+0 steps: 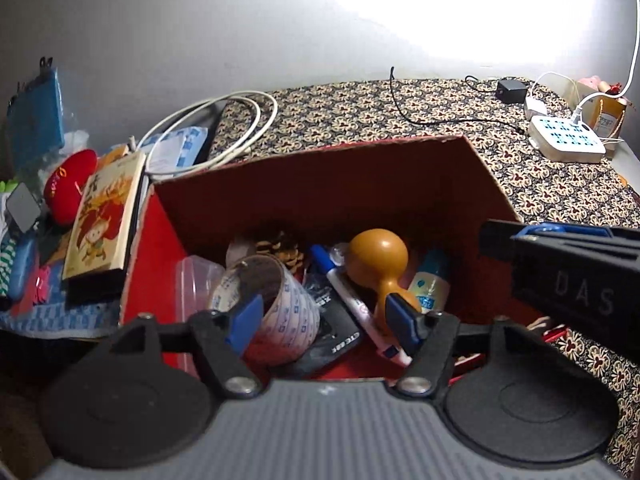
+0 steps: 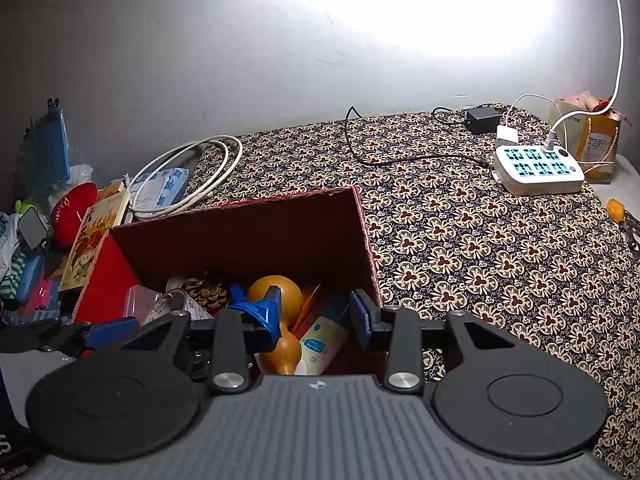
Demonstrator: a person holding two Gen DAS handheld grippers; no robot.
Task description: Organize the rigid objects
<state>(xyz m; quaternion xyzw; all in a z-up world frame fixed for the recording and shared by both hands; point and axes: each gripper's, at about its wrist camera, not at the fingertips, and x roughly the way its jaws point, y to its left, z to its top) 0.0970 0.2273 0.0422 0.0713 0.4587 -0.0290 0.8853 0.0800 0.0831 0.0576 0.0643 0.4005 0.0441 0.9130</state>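
Both grippers hang over the red cardboard box, my left gripper and my right gripper each spread wide and holding nothing. Already inside lie the tape roll, gourd, marker, pinecone, lotion bottle and a clear plastic container. Most sorting looks done to me; the book and red cushion beside the box on the patterned counter may remain.

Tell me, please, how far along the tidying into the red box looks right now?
Mostly done: the red box already holds the tape roll, marker, gourd and lotion bottle. Left gripper and right gripper are open, empty. The book remains outside.
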